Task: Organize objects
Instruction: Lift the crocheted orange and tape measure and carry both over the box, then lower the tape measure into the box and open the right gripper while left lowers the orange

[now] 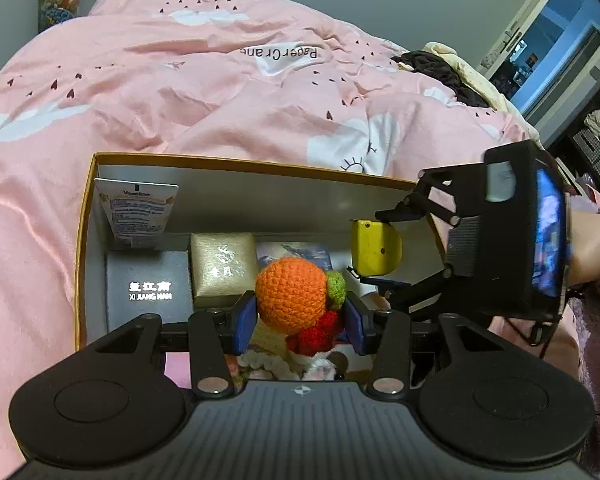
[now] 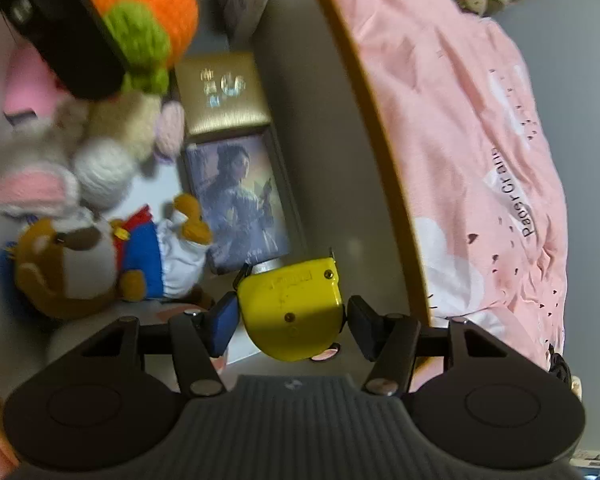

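An open cardboard box (image 1: 236, 163) with an orange rim lies on a pink duvet (image 1: 180, 80). My left gripper (image 1: 300, 316) is shut on a crocheted toy (image 1: 290, 294), an orange ball with green and red parts, held over the box's near side. My right gripper (image 2: 292, 320) is shut on a yellow tape measure (image 2: 292, 312), just above the box floor beside its wall (image 2: 380, 120). From the left wrist view, the right gripper (image 1: 380, 250) and its tape measure (image 1: 374, 246) hang over the box's right end. The crocheted toy (image 2: 152, 12) also shows in the right wrist view.
In the box are a Vaseline tube (image 1: 138, 212), a dark box (image 1: 150, 292), a gold box (image 1: 222, 268) and a picture card (image 2: 240, 200). A brown plush in blue and red (image 2: 100, 268) and a white crocheted bunny (image 2: 40, 184) lie there too. Dark clothes (image 1: 440, 68) sit on the bed.
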The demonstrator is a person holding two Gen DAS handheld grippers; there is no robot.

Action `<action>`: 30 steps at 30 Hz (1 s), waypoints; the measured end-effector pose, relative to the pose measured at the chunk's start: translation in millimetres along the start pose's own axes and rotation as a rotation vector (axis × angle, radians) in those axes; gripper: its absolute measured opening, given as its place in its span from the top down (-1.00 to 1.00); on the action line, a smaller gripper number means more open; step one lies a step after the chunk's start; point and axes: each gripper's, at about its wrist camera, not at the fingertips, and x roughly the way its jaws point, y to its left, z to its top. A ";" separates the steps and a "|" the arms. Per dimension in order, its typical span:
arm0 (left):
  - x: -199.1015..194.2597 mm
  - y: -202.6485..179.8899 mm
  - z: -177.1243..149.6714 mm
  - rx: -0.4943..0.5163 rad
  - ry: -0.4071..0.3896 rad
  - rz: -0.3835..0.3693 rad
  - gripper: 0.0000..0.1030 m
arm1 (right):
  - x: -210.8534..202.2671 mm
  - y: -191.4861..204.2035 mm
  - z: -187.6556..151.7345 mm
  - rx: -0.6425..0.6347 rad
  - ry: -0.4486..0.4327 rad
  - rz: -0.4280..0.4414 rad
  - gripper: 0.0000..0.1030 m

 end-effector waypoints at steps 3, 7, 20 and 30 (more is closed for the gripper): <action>5.9 4.7 2.6 -0.011 0.008 -0.008 -0.02 | 12.0 2.5 2.8 -0.044 0.030 0.023 -0.18; 12.5 8.7 5.4 -0.017 0.016 -0.014 -0.02 | 20.7 3.3 2.9 -0.062 0.053 0.048 -0.18; 18.6 3.8 10.8 -0.029 0.024 -0.045 -0.02 | -17.5 -19.2 -18.8 0.073 -0.039 0.045 -0.24; 45.7 -29.5 18.8 0.021 0.053 -0.063 -0.02 | -100.6 -34.9 -105.5 0.789 -0.213 -0.014 0.29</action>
